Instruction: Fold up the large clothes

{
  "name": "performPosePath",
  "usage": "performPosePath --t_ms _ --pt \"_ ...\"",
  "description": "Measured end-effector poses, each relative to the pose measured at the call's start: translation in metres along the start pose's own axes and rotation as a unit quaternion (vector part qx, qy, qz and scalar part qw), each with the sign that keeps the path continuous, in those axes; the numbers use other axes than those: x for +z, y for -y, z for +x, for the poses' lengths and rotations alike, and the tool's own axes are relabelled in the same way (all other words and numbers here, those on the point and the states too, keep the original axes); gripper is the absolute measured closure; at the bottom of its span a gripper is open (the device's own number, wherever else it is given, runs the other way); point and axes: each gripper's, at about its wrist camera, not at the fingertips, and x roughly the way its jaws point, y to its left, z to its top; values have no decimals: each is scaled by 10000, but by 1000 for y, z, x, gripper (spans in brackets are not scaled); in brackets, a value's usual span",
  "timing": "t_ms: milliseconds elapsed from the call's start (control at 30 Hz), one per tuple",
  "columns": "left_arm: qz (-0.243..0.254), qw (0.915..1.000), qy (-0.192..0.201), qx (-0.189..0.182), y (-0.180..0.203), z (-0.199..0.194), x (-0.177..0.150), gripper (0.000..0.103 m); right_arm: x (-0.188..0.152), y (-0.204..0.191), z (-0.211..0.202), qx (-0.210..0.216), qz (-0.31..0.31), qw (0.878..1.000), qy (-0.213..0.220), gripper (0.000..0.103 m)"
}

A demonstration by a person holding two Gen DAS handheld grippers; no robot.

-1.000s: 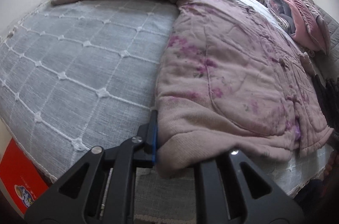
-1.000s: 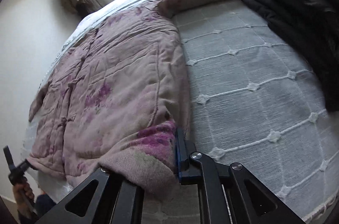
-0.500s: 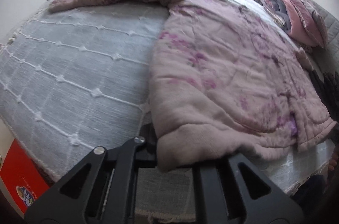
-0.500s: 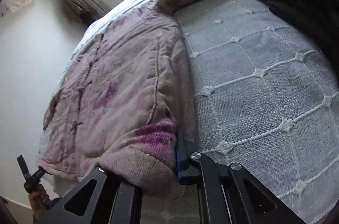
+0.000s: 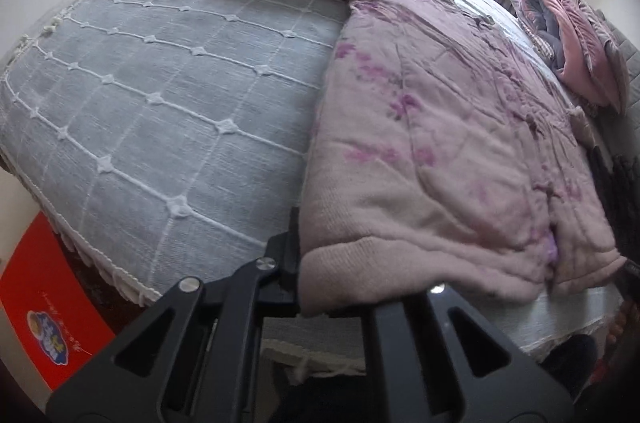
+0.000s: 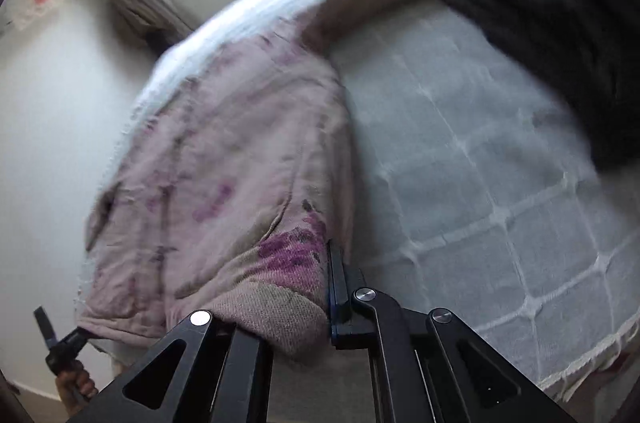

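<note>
A large pink quilted jacket with purple flower print lies spread on the grey-white checked bedspread, one sleeve stretched toward the far left. My left gripper is shut on the ribbed hem at the jacket's near-left corner. In the right wrist view the jacket hangs lifted, and my right gripper is shut on the ribbed hem at its other corner. That view is blurred by motion.
Folded pink and grey bedding lies at the far right of the bed. Dark clothes lie on the bed's right side. A red box stands on the floor by the bed. The left gripper's handle shows at lower left.
Both grippers have lifted their hem corners up from the bed's edge and tilted. The jacket's near edge has risen with them. The right wrist view has swung and blurred.
</note>
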Motion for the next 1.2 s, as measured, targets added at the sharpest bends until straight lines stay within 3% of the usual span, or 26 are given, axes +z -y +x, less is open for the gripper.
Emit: performPosePath --t_ms 167,300,400,467,533,567,633,667,700,767,800,867,933,1000,1100,1200 --pt "135 9995 268 135 11 -13 1 93 -2 -8 -14 150 -346 9988 307 98" --pt "-35 9999 96 20 4 -19 -7 92 -3 -40 -6 -419 -1200 9919 -7 88" --pt "-394 9990 -6 -217 -16 -33 -8 90 -16 -39 -1 -669 -1407 9876 -179 82" --pt "-457 9987 136 -167 -23 -48 -1 86 -23 -31 -8 -613 -1288 9894 -286 82" --pt "-400 9987 312 -36 -21 -58 9 73 -23 -27 -29 -665 -1243 9897 -231 82" --pt "-392 9984 392 -57 -18 -61 16 66 -22 -28 -40 -582 -1255 9903 -119 82" --pt "-489 9973 543 -120 -9 -65 29 65 -11 -35 -67 -275 -1217 9917 304 79" --pt "-529 9965 634 -163 -5 -66 34 65 -5 -38 -79 -111 -1162 9916 559 73" --pt "-564 9952 756 -274 4 -67 41 64 0 -40 -85 5 -1124 9912 702 54" --pt "-549 9938 806 -543 25 -60 51 59 10 -47 -90 96 -1098 9889 1001 24" --pt "-483 9938 716 -694 41 -51 56 57 13 -53 -86 -16 -1203 9867 1093 24" --pt "-199 9949 462 -870 76 -27 62 56 19 -66 -58 -88 -1430 9857 893 24" --pt "70 9965 116 -824 106 4 66 56 22 -69 -17 55 -1431 9891 355 24" --pt "226 9973 -185 -672 127 39 66 56 18 -70 22 -158 -1512 9883 -64 24" --pt "256 9948 -958 -252 140 97 55 55 10 -58 67 -598 -1499 9846 -666 25" --pt "100 9970 -769 -85 148 94 58 51 4 -57 71 -735 -1724 9798 -692 25"
